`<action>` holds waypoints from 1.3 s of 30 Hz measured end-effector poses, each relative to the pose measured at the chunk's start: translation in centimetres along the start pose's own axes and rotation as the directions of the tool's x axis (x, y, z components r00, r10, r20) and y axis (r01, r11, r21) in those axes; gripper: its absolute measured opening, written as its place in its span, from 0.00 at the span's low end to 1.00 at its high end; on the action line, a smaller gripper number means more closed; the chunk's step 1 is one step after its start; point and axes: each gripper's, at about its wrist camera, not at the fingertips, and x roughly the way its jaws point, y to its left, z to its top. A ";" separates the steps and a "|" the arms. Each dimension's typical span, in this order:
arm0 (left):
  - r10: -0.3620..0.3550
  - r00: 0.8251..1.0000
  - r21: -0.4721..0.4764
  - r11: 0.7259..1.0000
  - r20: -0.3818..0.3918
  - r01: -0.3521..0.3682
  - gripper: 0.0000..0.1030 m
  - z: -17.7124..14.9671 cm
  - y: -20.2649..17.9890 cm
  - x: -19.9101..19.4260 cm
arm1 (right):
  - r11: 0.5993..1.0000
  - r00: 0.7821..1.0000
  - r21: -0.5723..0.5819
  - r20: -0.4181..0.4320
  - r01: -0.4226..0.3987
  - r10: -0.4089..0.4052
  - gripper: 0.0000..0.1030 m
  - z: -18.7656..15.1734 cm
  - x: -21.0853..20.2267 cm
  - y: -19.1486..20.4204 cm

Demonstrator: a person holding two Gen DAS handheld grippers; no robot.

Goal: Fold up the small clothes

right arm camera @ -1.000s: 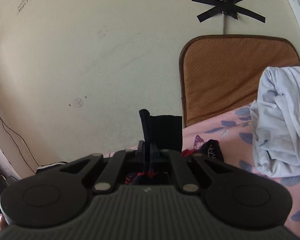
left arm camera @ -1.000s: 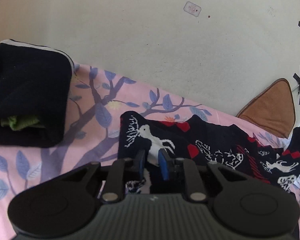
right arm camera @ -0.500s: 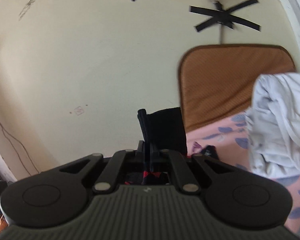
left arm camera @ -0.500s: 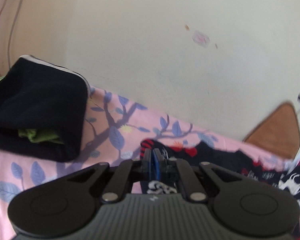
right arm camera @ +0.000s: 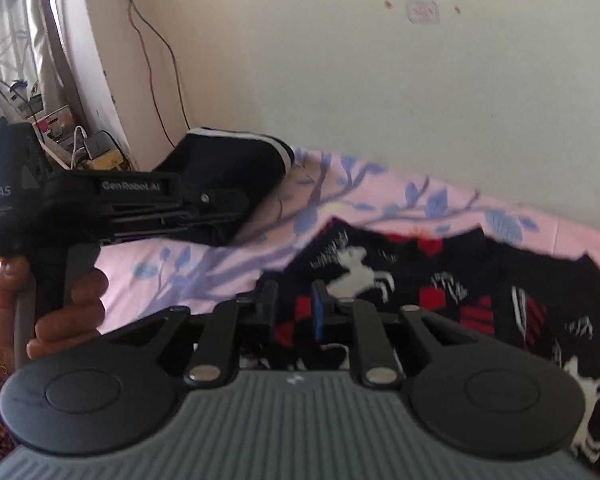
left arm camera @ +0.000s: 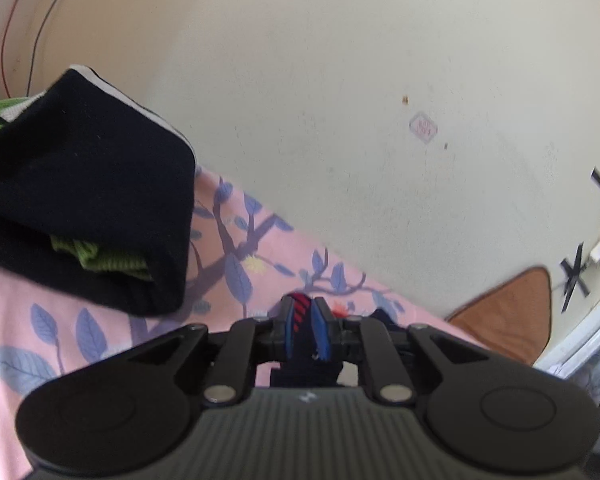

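Stack (left arm camera: pixel 88 216) of folded dark clothes sits left on pink sheet (left arm camera: pixel 16 312). Left gripper (left arm camera: pixel 303 326) just right of stack, jaws just easing open, sweater (right arm camera: pixel 440 288) edge between the pads. Right gripper (right arm camera: pixel 294 312) further right over sweater, jaws just parted, pads not pressing cloth.

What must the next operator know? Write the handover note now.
Left claw: jaws have just been opening, but the patterned garment's cloth sits between the pads and looks pinched.
Right claw: jaws have just been opening, nothing clamped. The garment lies beyond the gap.
Things: the patterned garment is spread on the pink sheet. The black bundle, with green cloth inside, sits by the wall.
Done: black bundle folded.
Left: fold the patterned garment and set it aside.
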 end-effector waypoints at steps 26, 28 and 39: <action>0.068 0.994 0.034 0.997 -0.082 -0.065 0.09 -7.4 -4.5 -6.0 | 0.938 0.944 -0.117 0.092 0.325 -0.315 0.36 -0.1 -1.0 -5.7; 0.086 0.993 0.012 0.996 -0.078 -0.086 0.12 -6.9 -3.6 -5.9 | 0.960 0.954 -0.091 0.165 0.265 -0.248 0.37 -0.3 -3.3 -4.9; 0.115 0.993 -0.016 0.993 -0.007 -0.115 0.51 -4.4 -1.2 -6.2 | 0.865 0.998 -0.497 0.031 0.067 -0.059 0.35 -3.7 -1.0 5.1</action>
